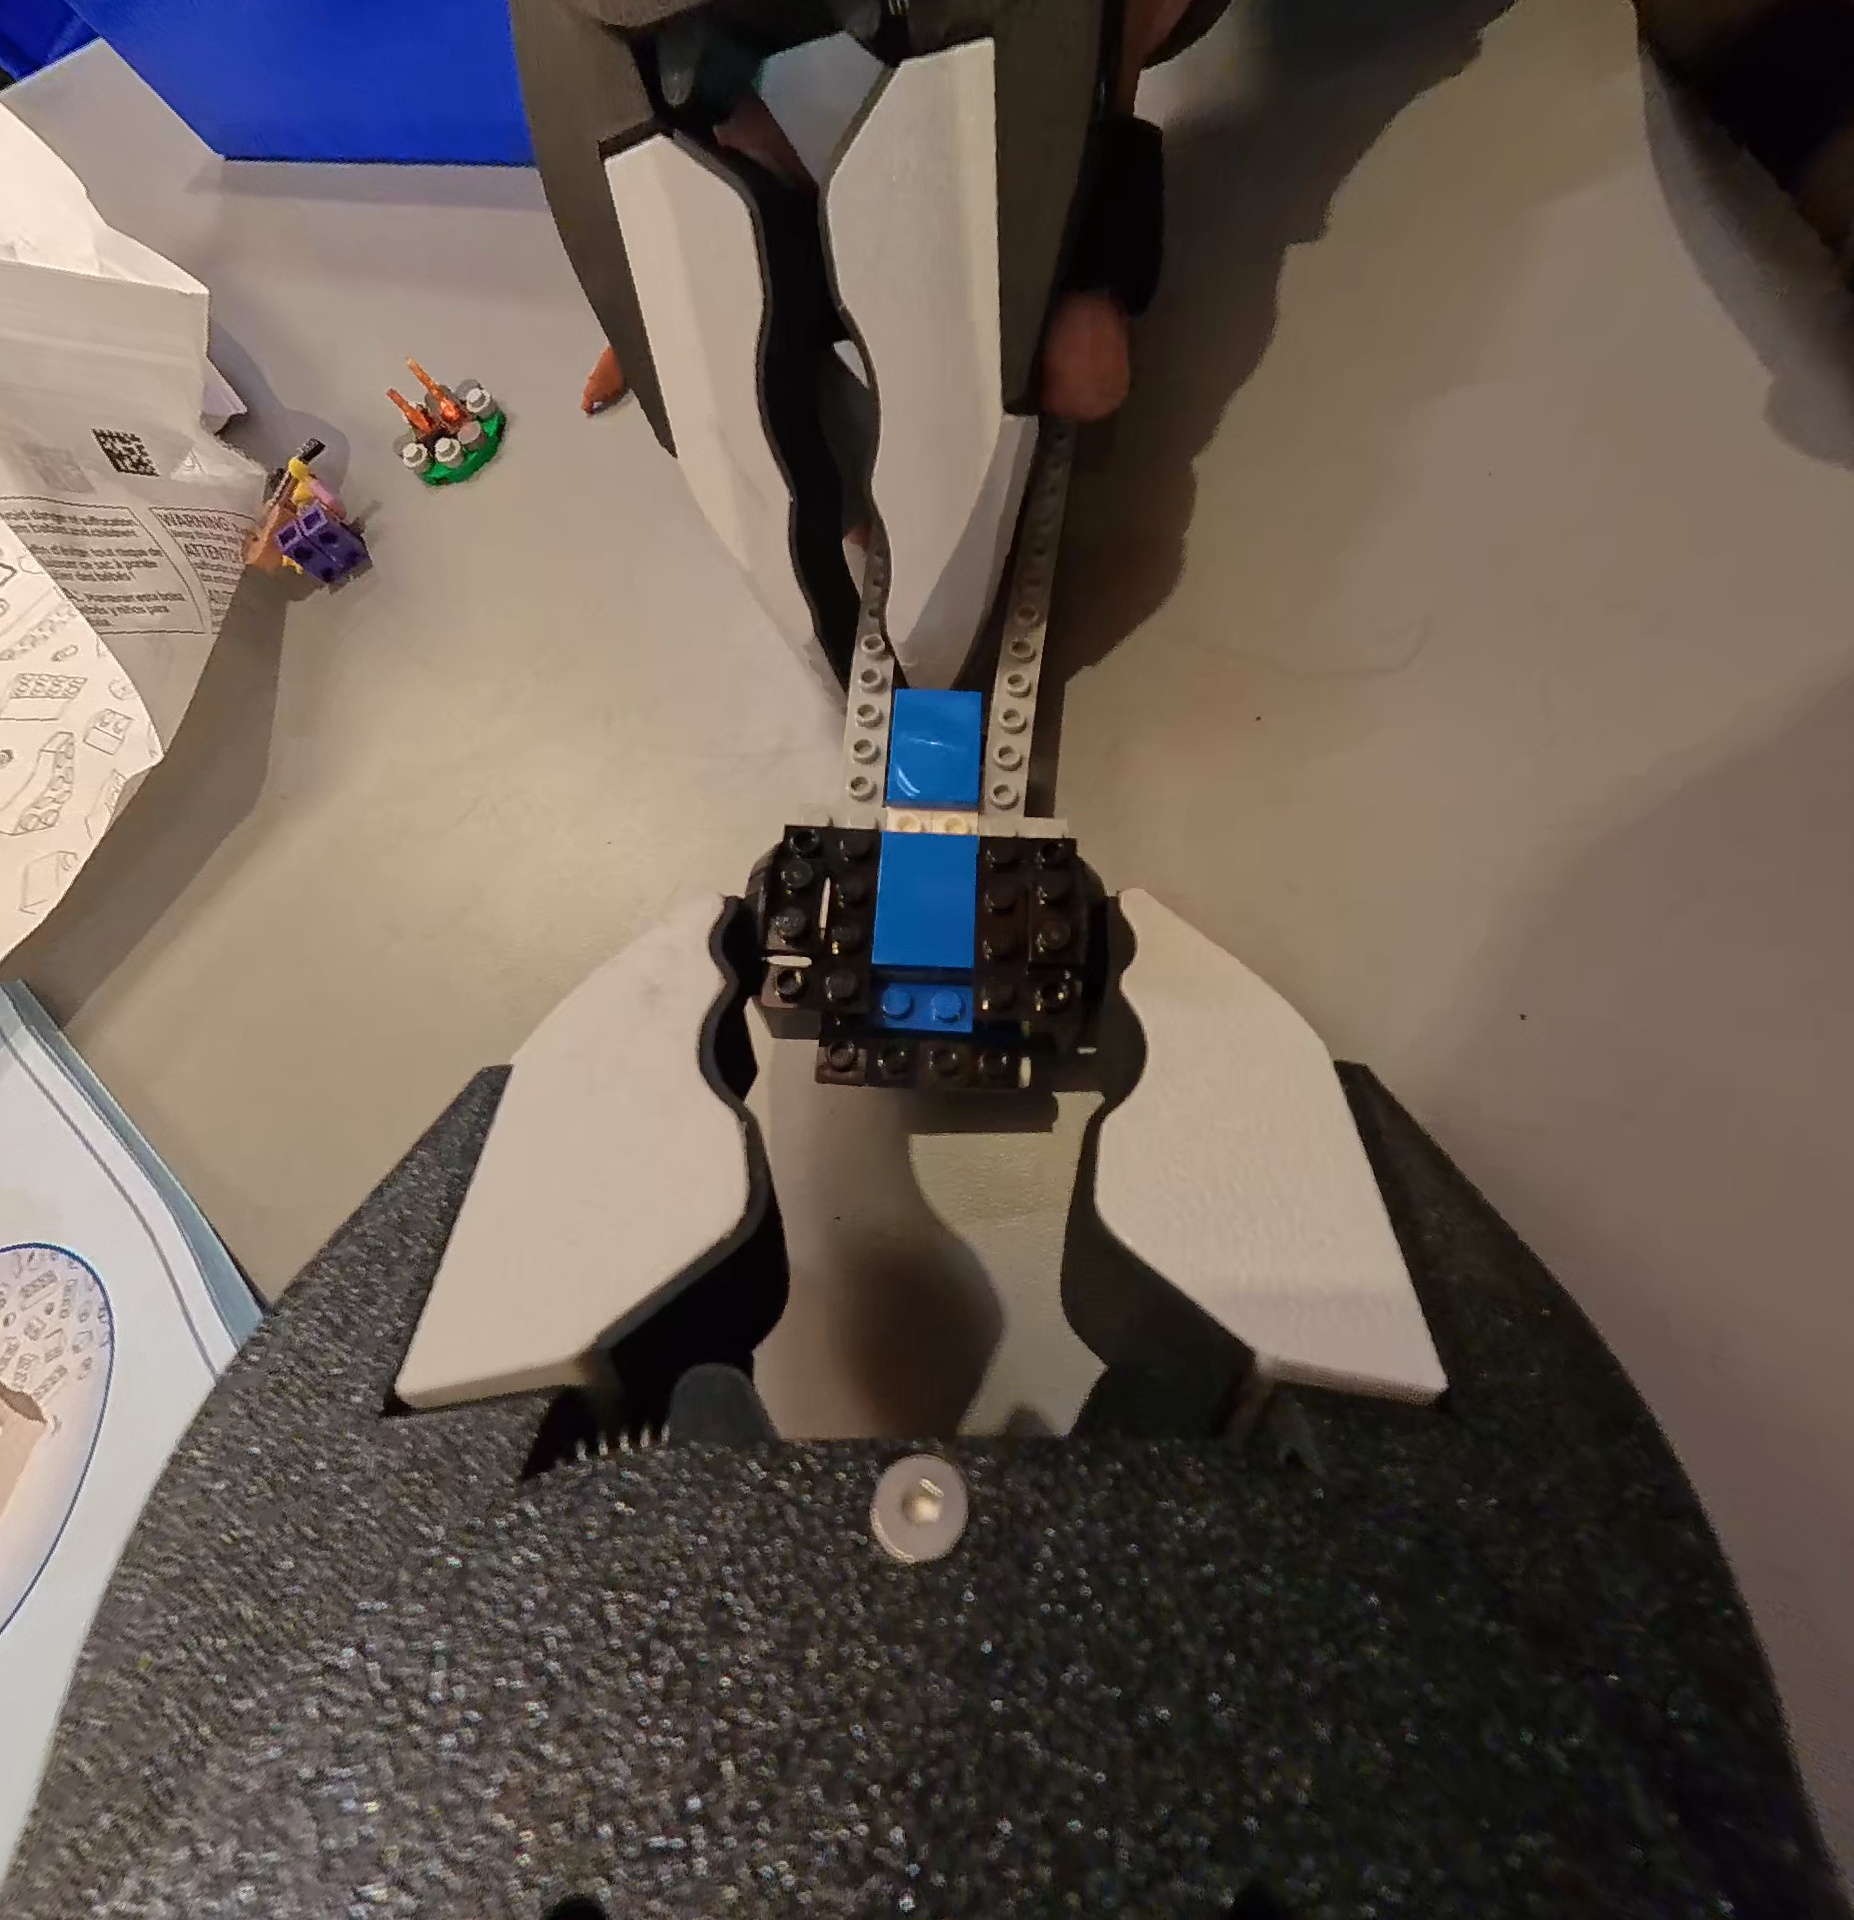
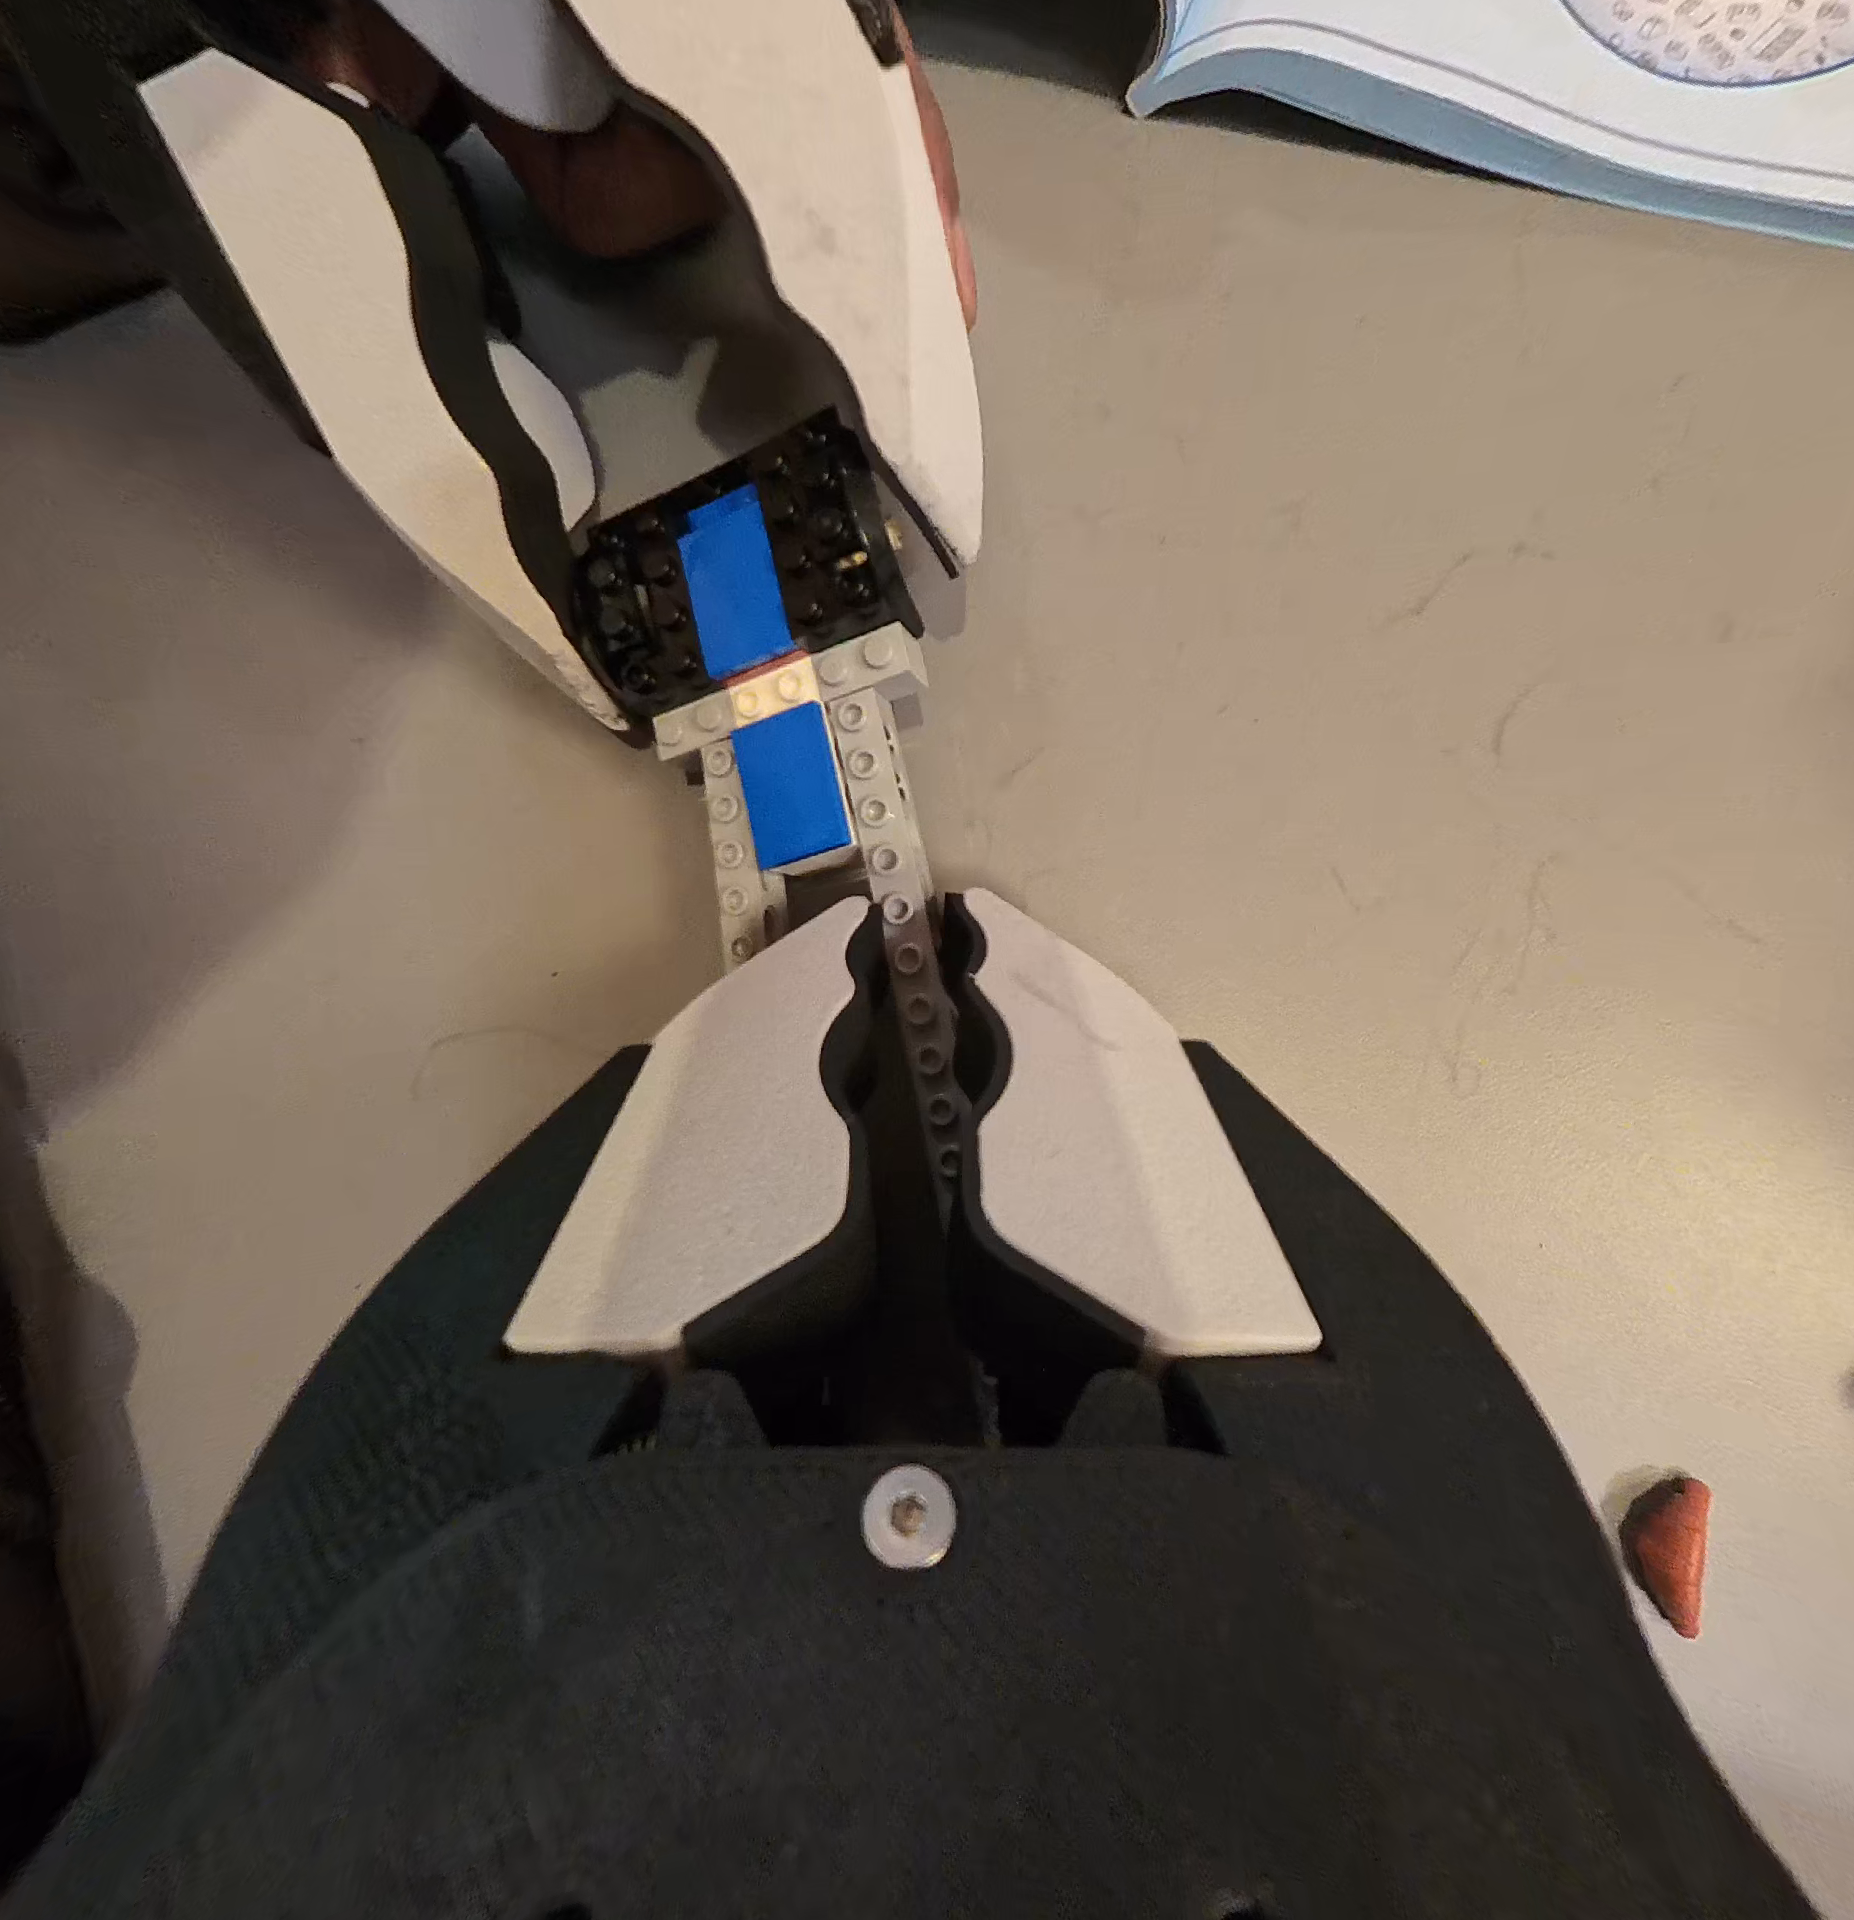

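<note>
Gripping one brick model (image 1: 928, 914) from both ends over the counter (image 1: 1422, 831): left gripper (image 1: 918, 935) fingers spread wide, pressed on its black block; right gripper (image 2: 918, 935) fingers nearly closed on one of two grey studded strips (image 2: 928, 1039). Two blue tiles on top. Two small builds: purple (image 1: 315, 535), green (image 1: 450, 436). One brown piece (image 2: 1671, 1564), one booklet (image 2: 1525, 135), crumpled printed paper (image 1: 61, 468). Pale counter, blue wall (image 1: 310, 73).

brick model (image 1: 928, 914): plastic — blue tiles glossy
table (image 1: 1422, 727): matt, smooth
leaflet (image 1: 61, 582): crumpled paper
</note>
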Motion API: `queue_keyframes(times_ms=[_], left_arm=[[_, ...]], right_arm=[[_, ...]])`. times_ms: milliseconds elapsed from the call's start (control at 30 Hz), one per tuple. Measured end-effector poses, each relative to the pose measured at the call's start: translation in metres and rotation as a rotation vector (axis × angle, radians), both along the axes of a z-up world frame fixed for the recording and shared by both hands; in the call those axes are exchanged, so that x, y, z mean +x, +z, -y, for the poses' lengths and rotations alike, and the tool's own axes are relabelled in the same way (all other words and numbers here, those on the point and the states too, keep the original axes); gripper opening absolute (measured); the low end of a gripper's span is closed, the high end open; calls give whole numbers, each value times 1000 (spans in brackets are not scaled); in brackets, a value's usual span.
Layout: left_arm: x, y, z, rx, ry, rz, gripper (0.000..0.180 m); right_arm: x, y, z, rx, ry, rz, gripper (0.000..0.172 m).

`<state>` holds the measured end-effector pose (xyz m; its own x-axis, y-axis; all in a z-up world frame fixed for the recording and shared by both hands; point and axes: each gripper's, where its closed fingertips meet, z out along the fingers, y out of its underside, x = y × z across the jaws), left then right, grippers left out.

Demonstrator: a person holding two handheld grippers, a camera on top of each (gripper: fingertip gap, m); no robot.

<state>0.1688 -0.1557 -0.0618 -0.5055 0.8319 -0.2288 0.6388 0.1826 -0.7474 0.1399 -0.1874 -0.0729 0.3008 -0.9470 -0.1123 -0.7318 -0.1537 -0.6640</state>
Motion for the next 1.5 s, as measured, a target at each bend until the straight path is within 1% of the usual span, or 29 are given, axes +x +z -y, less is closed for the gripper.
queue_keyframes(times_ms=[133, 367, 467, 567, 700, 767, 833, 967, 1000, 1167, 1267, 1400, 1500], left_arm=[[-1, -4, 0, 14, 0, 22, 63], [0, -6, 3, 39, 16, 19, 63], [-2, -7, 1, 58, 2, 18, 63], [-4, -7, -1, 62, -13, 17, 63], [-7, -7, -2, 54, -31, 18, 63], [-11, -6, -4, 46, -57, 23, 63], [-14, -7, -5, 51, -69, 26, 63], [-16, -7, -7, 48, -80, 29, 63], [-16, -7, -7, 44, -72, 29, 63], [-15, 2, -1, 13, -16, -17, 63], [-13, -2, 1, 3, -1, 23, 63], [-12, -3, 1, -28, -9, 64, 63], [-14, -3, -1, -27, -23, 57, 63]], right_arm=[[-1, -3, 3, -110, 52, 27, 10], [0, -3, 7, -113, 22, 32, 10], [-1, -3, 5, -180, 93, 62, 9], [-3, -1, 3, -199, 170, 98, 8], [-4, 3, -2, -226, 234, 140, 7], [-5, 7, -8, -227, 271, 163, 9], [-7, 4, -10, -260, 298, 135, 12], [-9, 1, -12, -305, 333, 93, 10], [-8, 0, -12, -299, 328, 81, 10], [-2, 5, -2, -181, 189, 71, 8], [-2, 4, 0, -133, 127, 42, 7], [-3, 3, 0, -68, 103, 13, 8], [-4, 3, -2, -86, 146, 26, 8]])
